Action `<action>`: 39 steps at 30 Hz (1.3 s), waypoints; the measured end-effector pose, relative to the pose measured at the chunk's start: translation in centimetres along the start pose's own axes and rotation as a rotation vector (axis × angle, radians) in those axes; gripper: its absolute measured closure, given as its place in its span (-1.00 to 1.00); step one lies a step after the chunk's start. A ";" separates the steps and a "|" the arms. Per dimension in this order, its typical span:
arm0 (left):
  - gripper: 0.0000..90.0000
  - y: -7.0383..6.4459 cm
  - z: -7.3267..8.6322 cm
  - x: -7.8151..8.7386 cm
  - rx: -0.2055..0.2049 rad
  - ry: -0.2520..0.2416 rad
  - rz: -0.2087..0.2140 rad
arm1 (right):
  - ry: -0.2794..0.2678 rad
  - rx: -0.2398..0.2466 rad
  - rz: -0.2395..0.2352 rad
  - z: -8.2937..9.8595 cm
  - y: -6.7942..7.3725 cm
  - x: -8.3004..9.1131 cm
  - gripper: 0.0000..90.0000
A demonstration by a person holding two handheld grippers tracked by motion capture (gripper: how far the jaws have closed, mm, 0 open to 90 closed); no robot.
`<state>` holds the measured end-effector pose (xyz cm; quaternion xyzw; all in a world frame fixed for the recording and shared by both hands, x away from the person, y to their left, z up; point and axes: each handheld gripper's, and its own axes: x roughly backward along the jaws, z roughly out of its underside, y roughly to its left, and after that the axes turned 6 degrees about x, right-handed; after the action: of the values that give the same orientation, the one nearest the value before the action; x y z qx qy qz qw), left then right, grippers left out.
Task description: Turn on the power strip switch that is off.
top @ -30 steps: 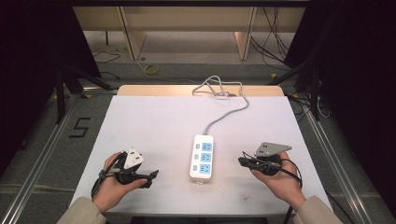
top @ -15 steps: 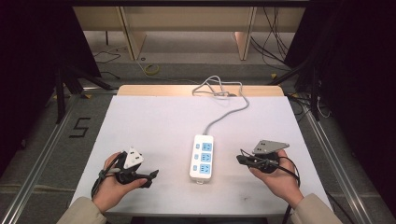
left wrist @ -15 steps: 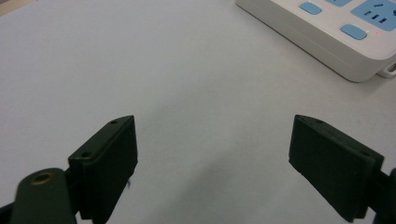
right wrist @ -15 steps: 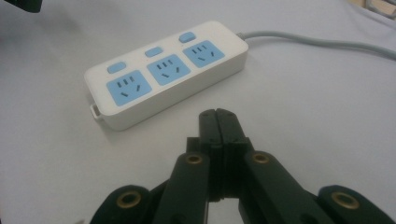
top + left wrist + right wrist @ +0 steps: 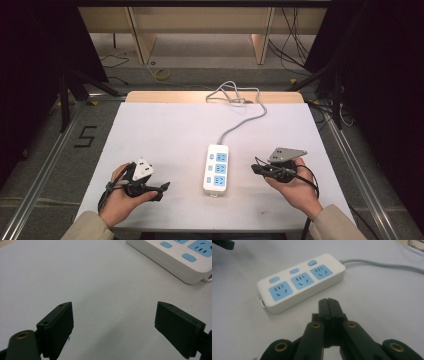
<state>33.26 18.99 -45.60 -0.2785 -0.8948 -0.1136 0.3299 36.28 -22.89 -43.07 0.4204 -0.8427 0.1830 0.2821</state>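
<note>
Both claws flank the power strip (image 5: 216,169) near the desk's (image 5: 165,130) front edge, left gripper (image 5: 115,322) spread apart, right gripper (image 5: 329,305) pressed together, seemingly poised to work its switches.

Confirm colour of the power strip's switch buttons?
Light blue buttons on the white power strip; clearest in the right gripper view.

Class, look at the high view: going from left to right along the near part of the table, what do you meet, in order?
Left black two-jaw gripper → white power strip with blue sockets → right black two-jaw gripper with grey three-cornered plate.
</note>
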 end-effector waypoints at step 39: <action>-0.67 0.0 0.0 0.0 0.013 -0.007 -0.003 | 0.005 0.011 -0.020 -1.8 -0.1 -1.6 1.00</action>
<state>33.30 19.01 -45.60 -0.2754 -0.8971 -0.1071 0.3286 37.74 -20.96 -42.69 0.4297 -0.8369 0.1857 0.2836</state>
